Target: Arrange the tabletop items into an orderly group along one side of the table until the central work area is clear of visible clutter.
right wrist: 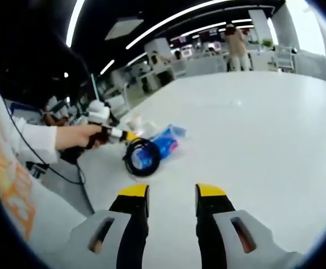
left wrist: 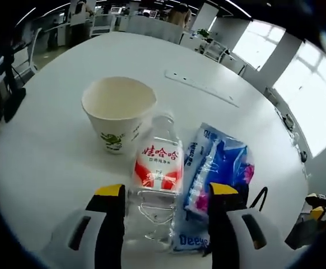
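Observation:
A clear water bottle [left wrist: 156,179] with a red and white label lies on the white table [left wrist: 51,151], cap pointing away from me. My left gripper [left wrist: 166,193] is open, its yellow-tipped jaws standing on either side of the bottle's lower half. Just beyond the bottle stands an empty paper cup [left wrist: 118,109]. A blue plastic packet [left wrist: 216,174] lies along the bottle's right side, partly under my right-hand jaw. My right gripper [right wrist: 172,193] is open above bare table with nothing between its jaws. In its view a hand [right wrist: 76,136] holds the left gripper [right wrist: 130,136] by the blue packet [right wrist: 166,140].
A black cable loop [right wrist: 140,157] lies next to the packet, also visible as the cable loop [left wrist: 258,199] at the lower right. A long pale strip [left wrist: 199,87] is set into the table further off. Desks, chairs and people stand beyond the table's far edge.

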